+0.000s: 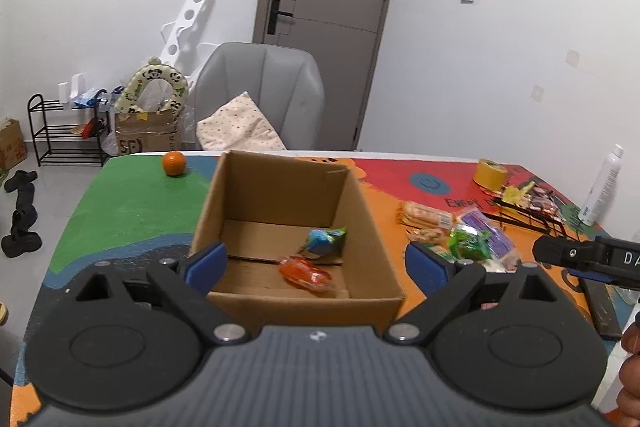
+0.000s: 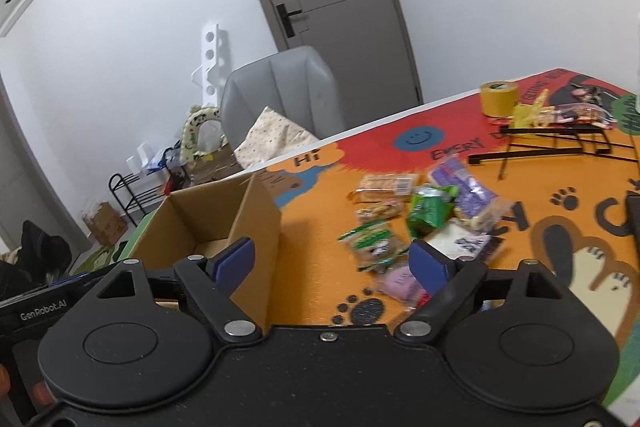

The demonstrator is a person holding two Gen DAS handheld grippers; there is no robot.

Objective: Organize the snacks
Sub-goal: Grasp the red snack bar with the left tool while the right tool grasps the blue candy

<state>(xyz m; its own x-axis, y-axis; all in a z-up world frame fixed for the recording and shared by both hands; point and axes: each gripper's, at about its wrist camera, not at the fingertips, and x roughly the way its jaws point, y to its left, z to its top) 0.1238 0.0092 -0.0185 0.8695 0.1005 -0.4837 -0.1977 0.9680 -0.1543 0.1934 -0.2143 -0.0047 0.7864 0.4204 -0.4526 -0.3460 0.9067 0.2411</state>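
An open cardboard box [image 1: 372, 227] stands on the colourful table mat, its side also seen in the right wrist view as the box [image 2: 256, 219]. On its floor lie a blue-green snack packet [image 1: 325, 241] and an orange packet [image 1: 306, 273]. My left gripper [image 1: 316, 263] is open, wide, above the box's near wall with nothing between its blue pads. To the box's right lies a pile of snack packets [image 2: 424, 215], among them a green one [image 1: 468, 243]. My right gripper [image 2: 332, 261] is open and empty, just right of the box, short of the pile.
A yellow tape roll [image 2: 498, 98], a black wire rack [image 2: 560, 141] with sweets and a white spray bottle [image 1: 602, 187] sit at the far right. An orange fruit [image 1: 174, 163] lies at the mat's far left. A grey chair [image 1: 260, 95] stands behind the table.
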